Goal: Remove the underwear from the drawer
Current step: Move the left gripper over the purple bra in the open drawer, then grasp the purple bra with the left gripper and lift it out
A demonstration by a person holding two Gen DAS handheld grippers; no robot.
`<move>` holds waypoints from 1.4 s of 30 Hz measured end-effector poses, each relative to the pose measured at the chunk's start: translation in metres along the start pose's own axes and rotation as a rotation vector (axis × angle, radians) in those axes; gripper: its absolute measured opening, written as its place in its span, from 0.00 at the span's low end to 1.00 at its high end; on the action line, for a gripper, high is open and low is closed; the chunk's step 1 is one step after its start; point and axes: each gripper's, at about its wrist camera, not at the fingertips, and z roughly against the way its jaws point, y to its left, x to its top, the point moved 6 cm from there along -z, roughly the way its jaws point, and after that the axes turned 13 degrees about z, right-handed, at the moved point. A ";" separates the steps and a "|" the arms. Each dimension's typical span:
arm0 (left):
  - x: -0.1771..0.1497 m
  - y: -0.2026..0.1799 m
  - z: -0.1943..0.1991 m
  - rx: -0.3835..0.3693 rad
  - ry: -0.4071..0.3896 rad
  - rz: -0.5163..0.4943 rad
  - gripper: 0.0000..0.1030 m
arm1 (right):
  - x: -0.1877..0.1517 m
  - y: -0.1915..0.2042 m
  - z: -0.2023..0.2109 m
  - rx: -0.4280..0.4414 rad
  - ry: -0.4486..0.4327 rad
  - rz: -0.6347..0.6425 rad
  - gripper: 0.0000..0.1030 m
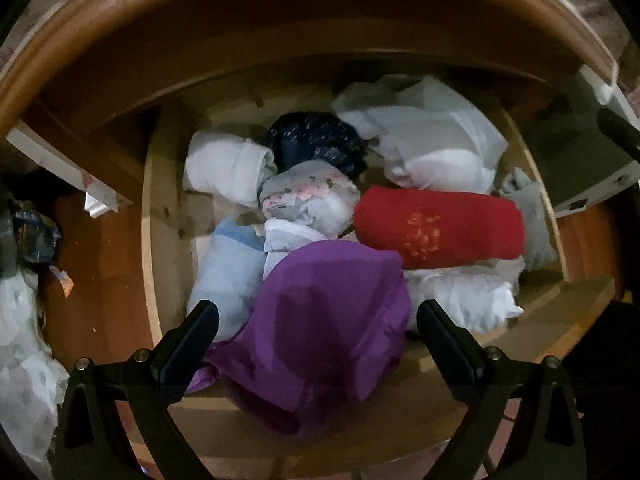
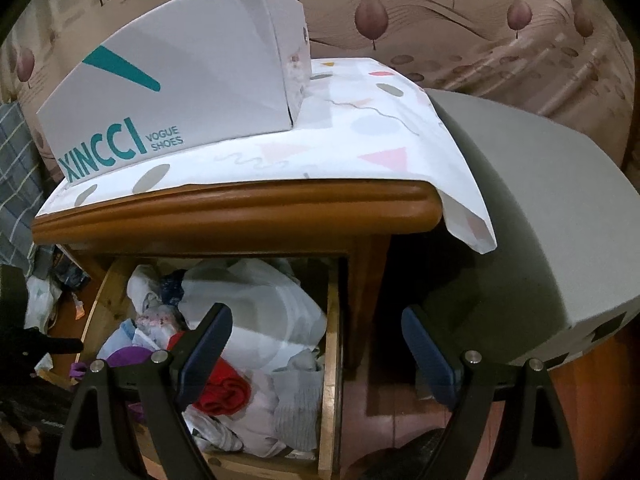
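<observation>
The wooden drawer (image 1: 166, 200) stands pulled out and is packed with rolled and folded garments. A purple piece of underwear (image 1: 328, 312) lies at its near edge, partly draped over the front wall. My left gripper (image 1: 320, 316) points steeply down over it, open, with a finger on either side of the purple cloth and no pad pressing it. Behind lie a red roll (image 1: 440, 228), a floral roll (image 1: 308, 196), a dark navy piece (image 1: 316, 140) and a light blue roll (image 1: 228, 268). My right gripper (image 2: 316, 324) hangs open and empty over the drawer's right wall (image 2: 332, 320).
The nightstand's top edge (image 2: 240, 208) overhangs the drawer, covered by a patterned cloth (image 2: 360, 120) with a shoe box (image 2: 180, 80) on it. A grey block (image 2: 540, 220) stands to the right. Plastic bags (image 1: 24, 320) lie on the reddish floor at the left.
</observation>
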 end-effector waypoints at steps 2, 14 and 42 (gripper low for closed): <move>0.002 0.003 -0.006 -0.004 0.017 0.021 0.91 | 0.000 0.000 -0.001 0.000 0.004 0.002 0.86; 0.004 0.004 -0.029 -0.003 0.106 0.047 0.74 | -0.003 0.010 -0.008 0.012 0.031 0.039 0.86; 0.005 0.031 0.003 0.053 -0.027 0.142 0.19 | -0.014 0.044 -0.020 0.111 0.093 0.149 0.86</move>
